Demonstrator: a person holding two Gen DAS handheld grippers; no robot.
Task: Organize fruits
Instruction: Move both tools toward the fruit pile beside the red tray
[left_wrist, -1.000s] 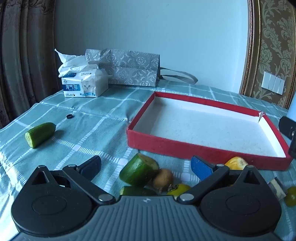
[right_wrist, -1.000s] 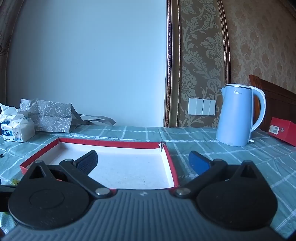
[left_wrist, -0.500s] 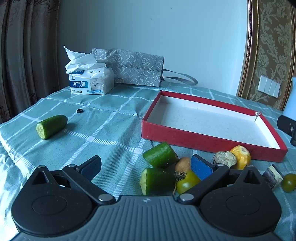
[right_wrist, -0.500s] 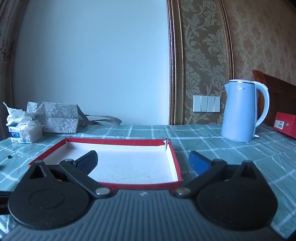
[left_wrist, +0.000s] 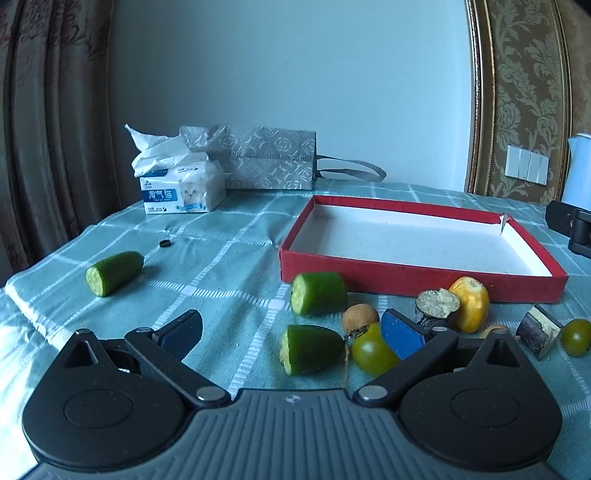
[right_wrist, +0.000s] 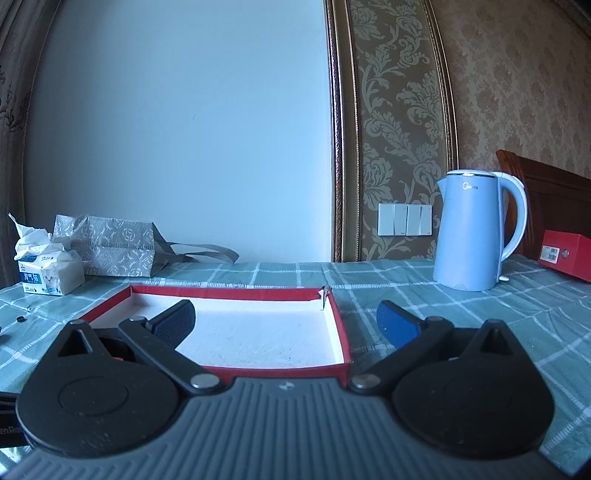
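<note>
Left wrist: spread left claw (left_wrist: 291, 334) frames a cucumber piece (left_wrist: 312, 349); right claw (right_wrist: 284, 319) spread too.

The left wrist camera is sitting low over the checked tablecloth (left_wrist: 229, 258), looking forward past the cut fruit close in front toward the red tray (left_wrist: 421, 275) and the wall. The right wrist camera is hovering just before the same red tray (right_wrist: 338, 321), facing the wall. Both views are sharing the tray, the tissue pack (left_wrist: 183, 188) (right_wrist: 50, 271) and the grey bag (left_wrist: 266, 162) (right_wrist: 118, 245).
</note>
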